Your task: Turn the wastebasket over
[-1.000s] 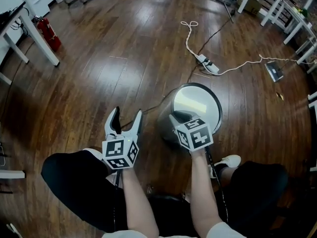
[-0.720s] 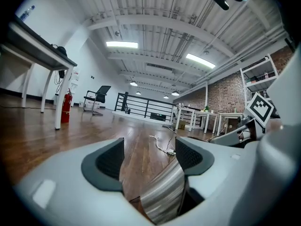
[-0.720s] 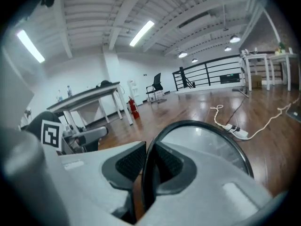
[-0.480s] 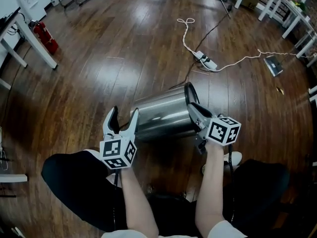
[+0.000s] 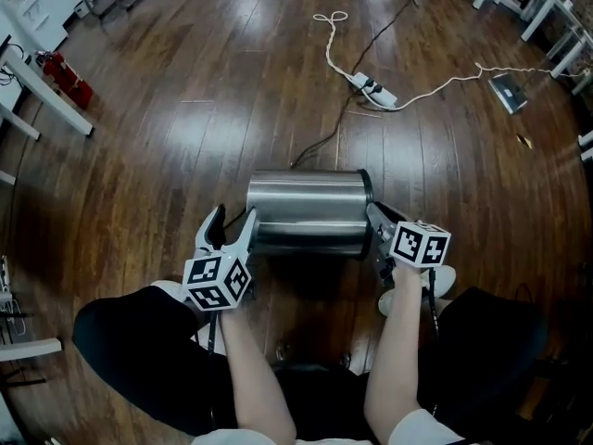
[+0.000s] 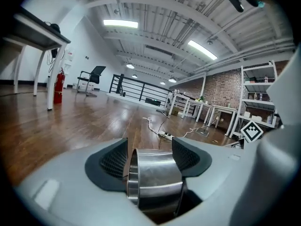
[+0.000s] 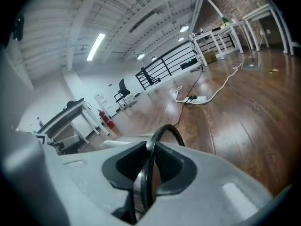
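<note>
**A:** Where is the wastebasket (image 5: 306, 211) now?

**B:** It lies on its side, level, just in front of the person's knees. The open end faces the right tongs (image 5: 378, 219) and the closed end faces the left tongs (image 5: 232, 217). I can't tell whether it touches the floor (image 5: 185, 128).

**A:** Which one holds it?

**B:** The right tongs are clamped on the black rim (image 7: 165, 132), 1 pad inside and 1 outside. The left tongs are spread wide. Their jaws have just been closing, and the closed end shows in the gap, but no pad presses on it.

**A:** So 1 thin pinch carries the turn. What's the risk?

**B:** The steel is smooth and round. I'd judge the body could swing about that pinch, pull free, then drop and roll. The left jaws also look too narrow for the drum, so closing on the curve may skid off or shove it away.

**A:** And the cable (image 5: 320, 146)?

**B:** It runs just behind, so a rolling basket could run onto it.
</note>
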`<state>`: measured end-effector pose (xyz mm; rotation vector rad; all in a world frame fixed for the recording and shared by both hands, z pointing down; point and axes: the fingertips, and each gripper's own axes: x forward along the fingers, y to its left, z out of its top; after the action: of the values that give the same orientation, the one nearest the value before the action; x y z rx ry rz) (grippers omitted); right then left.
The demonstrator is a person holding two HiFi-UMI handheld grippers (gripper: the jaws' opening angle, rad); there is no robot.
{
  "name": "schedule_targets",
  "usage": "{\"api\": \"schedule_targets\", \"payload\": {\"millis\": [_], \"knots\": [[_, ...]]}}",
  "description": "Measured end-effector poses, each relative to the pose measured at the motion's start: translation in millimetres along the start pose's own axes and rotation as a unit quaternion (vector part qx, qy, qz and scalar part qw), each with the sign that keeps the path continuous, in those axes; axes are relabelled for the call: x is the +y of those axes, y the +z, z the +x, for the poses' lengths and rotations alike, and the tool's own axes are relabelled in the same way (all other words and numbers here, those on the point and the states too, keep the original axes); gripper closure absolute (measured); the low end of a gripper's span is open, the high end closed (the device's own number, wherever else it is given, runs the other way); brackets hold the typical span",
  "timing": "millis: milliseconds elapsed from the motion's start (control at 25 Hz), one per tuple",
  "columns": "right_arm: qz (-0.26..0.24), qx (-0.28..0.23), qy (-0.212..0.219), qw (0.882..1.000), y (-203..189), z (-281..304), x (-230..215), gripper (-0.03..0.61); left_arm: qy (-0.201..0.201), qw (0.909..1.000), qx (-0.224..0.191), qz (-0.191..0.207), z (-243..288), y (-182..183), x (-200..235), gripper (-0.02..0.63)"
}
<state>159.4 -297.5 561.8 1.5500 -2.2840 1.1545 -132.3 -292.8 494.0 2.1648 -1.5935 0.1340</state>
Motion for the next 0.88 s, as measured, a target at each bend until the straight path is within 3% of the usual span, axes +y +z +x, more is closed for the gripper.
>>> {"api": "schedule_targets", "payload": {"millis": [40, 160, 360, 480, 640, 720, 840, 880], "knots": [[-0.016, 0.000, -0.011, 1.000, 2.1, -1.5, -0.4, 0.528, 0.001, 0.9998, 0.014, -0.013, 3.1, -7.7, 4.0, 0.293], [-0.048, 0.006, -0.022, 0.999, 8.1, -7.4, 1.5, 0.367, -0.001, 0.9972, 0.046, -0.059, 14.4, -28.1, 19.5, 0.293], [-0.052, 0.012, -0.031, 0.998, 11.2, -14.5, 0.0, 0.367, -0.033, 0.9874, 0.045, -0.148, 32.3, -46.5, 29.0, 0.272], [-0.042, 0.028, -0.031, 0.998, -0.3, -10.4, -2.1, 0.368, -0.049, 0.9823, 0.069, -0.167, 38.6, -69.4, 28.3, 0.325], [-0.042, 0.063, -0.023, 0.997, -18.5, -0.4, 2.4, 0.395, -0.072, 0.9711, 0.055, -0.221, 38.5, -81.3, 27.6, 0.382], [-0.037, 0.066, -0.020, 0.997, -20.3, 3.4, 5.3, 0.474, -0.090, 0.9709, 0.049, -0.217, 38.3, -79.0, 23.0, 0.404], [-0.026, 0.065, -0.022, 0.997, -17.6, 4.8, 6.2, 0.485, -0.104, 0.9752, 0.061, -0.186, 38.8, -75.0, 17.7, 0.485], [-0.018, 0.063, -0.021, 0.998, -17.3, 5.1, 5.2, 0.488, -0.103, 0.9757, 0.065, -0.182, 39.1, -73.9, 16.5, 0.485]]}}
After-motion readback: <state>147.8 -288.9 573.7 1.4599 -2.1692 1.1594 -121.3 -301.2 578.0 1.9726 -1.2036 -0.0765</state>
